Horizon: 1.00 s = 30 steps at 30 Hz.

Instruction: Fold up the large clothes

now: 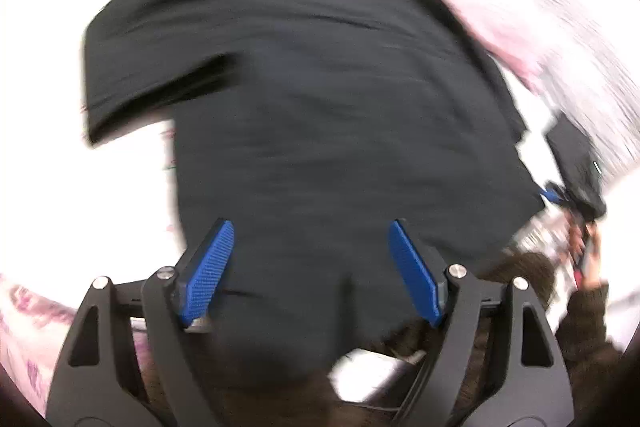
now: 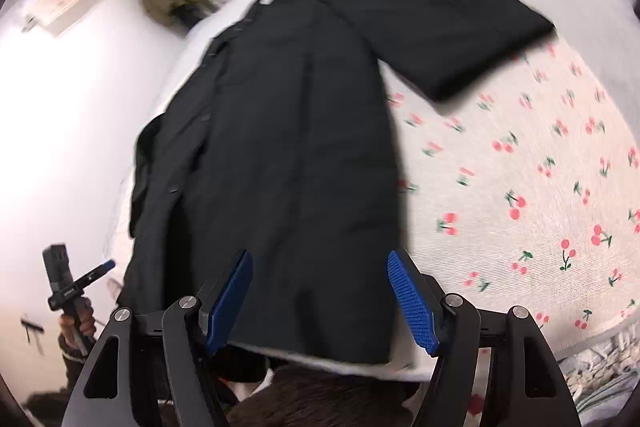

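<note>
The dark coat [image 2: 280,147] lies spread on the bed [image 2: 520,187], near hem toward the person, one sleeve [image 2: 440,27] out to the far right. It looks soft, limp and fairly heavy; the hem corners seem best to take. Left hand-held gripper [image 1: 310,271] and right hand-held gripper [image 2: 320,297] hover over the near hem, jaws wide apart, holding nothing.
</note>
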Tool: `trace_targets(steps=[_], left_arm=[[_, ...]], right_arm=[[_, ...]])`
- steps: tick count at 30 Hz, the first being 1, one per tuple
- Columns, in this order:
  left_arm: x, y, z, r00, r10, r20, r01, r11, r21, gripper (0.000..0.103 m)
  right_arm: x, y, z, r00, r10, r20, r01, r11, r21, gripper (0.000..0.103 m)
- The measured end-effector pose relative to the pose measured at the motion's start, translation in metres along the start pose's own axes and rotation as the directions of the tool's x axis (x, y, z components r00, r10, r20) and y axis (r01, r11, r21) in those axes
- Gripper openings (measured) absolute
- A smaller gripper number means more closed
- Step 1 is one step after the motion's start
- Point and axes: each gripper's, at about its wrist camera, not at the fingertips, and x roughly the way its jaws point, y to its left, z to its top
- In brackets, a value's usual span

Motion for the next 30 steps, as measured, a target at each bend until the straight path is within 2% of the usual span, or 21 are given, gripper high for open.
trace_targets(steps=[2, 4, 5, 7, 8, 9, 10, 11, 12, 14, 16, 18, 21, 23, 24, 25, 26, 27, 28, 29, 30], left_arm=[[0.018, 0.025, 0.0, 0.999, 0.024, -0.034, -0.026, 0.998, -0.064, 0.08], [0.037, 0.043, -0.001, 0.996, 0.01, -0.09, -0.02, 0.993, -0.118, 0.078], [0.051, 0.052, -0.004, 0.99, -0.019, -0.141, -0.004, 0.987, -0.162, 0.069], [0.052, 0.063, 0.002, 0.987, -0.048, -0.153, 0.017, 0.98, -0.198, 0.064], [0.05, 0.062, 0.004, 0.988, -0.06, -0.145, 0.03, 0.98, -0.195, 0.053], [0.049, 0.06, 0.004, 0.986, -0.075, -0.152, 0.045, 0.981, -0.19, 0.048], [0.051, 0.057, 0.004, 0.985, -0.067, -0.161, 0.037, 0.983, -0.18, 0.039], [0.053, 0.055, 0.003, 0.985, -0.055, -0.165, 0.027, 0.986, -0.165, 0.016], [0.05, 0.053, 0.003, 0.986, -0.056, -0.155, 0.031, 0.987, -0.16, 0.009], [0.035, 0.051, 0.005, 0.992, -0.042, -0.119, 0.021, 0.985, -0.169, 0.008], [0.007, 0.048, 0.006, 0.999, -0.03, -0.041, 0.023, 0.988, -0.15, 0.008], [-0.013, 0.049, 0.002, 1.0, -0.006, 0.002, 0.006, 0.991, -0.136, 0.007], [-0.009, 0.042, -0.005, 0.998, 0.051, -0.047, -0.055, 0.994, -0.096, 0.007], [0.013, 0.038, -0.007, 0.985, 0.12, -0.127, -0.127, 0.991, -0.047, 0.008], [0.02, 0.037, -0.007, 0.979, 0.141, -0.149, -0.148, 0.988, -0.037, 0.009], [0.02, 0.038, -0.008, 0.98, 0.138, -0.141, -0.146, 0.988, -0.047, 0.013], [0.016, 0.04, -0.008, 0.984, 0.127, -0.125, -0.136, 0.989, -0.062, 0.016], [0.009, 0.041, -0.007, 0.988, 0.124, -0.097, -0.131, 0.989, -0.073, 0.019], [0.001, 0.042, -0.006, 0.991, 0.12, -0.056, -0.124, 0.989, -0.076, 0.029], [-0.007, 0.044, -0.005, 0.993, 0.121, -0.013, -0.121, 0.99, -0.07, 0.048], [-0.015, 0.049, -0.003, 0.992, 0.127, 0.025, -0.125, 0.99, -0.06, 0.058]], right_arm=[[0.021, -0.01, 0.002, 1.0, 0.006, -0.028, -0.005, 0.999, 0.049, 0.071], [0.035, -0.018, 0.003, 0.998, 0.052, -0.021, -0.05, 0.995, 0.091, 0.071], [0.038, -0.019, 0.004, 0.997, 0.08, 0.001, -0.08, 0.991, 0.108, 0.068], [0.043, -0.018, 0.007, 0.991, 0.131, 0.005, -0.131, 0.981, 0.141, 0.048], [0.048, -0.016, 0.008, 0.989, 0.145, -0.012, -0.142, 0.979, 0.146, 0.027], [0.051, -0.013, 0.008, 0.989, 0.144, -0.025, -0.139, 0.981, 0.136, 0.014], [0.052, -0.009, 0.009, 0.99, 0.142, -0.026, -0.137, 0.983, 0.124, 0.013], [0.051, -0.006, 0.007, 0.99, 0.139, -0.02, -0.136, 0.984, 0.114, 0.011], [0.046, -0.004, 0.006, 0.99, 0.141, -0.011, -0.139, 0.984, 0.11, 0.01], [0.034, -0.002, 0.004, 0.989, 0.146, 0.012, -0.147, 0.984, 0.102, 0.008], [0.021, 0.003, -0.001, 0.992, 0.125, 0.022, -0.126, 0.988, 0.086, 0.008], [0.011, 0.012, -0.006, 0.995, 0.099, 0.024, -0.1, 0.993, 0.06, 0.007], [0.006, 0.019, -0.017, 0.999, 0.032, 0.008, -0.033, 0.999, 0.023, 0.007], [0.018, 0.022, -0.021, 0.992, -0.12, -0.034, 0.119, 0.993, -0.026, 0.007], [0.031, 0.022, -0.023, 0.973, -0.221, -0.067, 0.217, 0.974, -0.056, 0.009], [0.039, 0.023, -0.023, 0.964, -0.253, -0.08, 0.248, 0.967, -0.065, 0.01], [0.041, 0.024, -0.022, 0.963, -0.259, -0.079, 0.255, 0.965, -0.06, 0.015], [0.039, 0.025, -0.019, 0.964, -0.257, -0.071, 0.254, 0.966, -0.046, 0.016], [0.035, 0.026, -0.017, 0.965, -0.255, -0.058, 0.253, 0.967, -0.037, 0.017], [0.03, 0.029, -0.014, 0.965, -0.259, -0.04, 0.258, 0.965, -0.038, 0.021], [0.025, 0.033, -0.012, 0.961, -0.276, -0.025, 0.274, 0.96, -0.048, 0.025]])
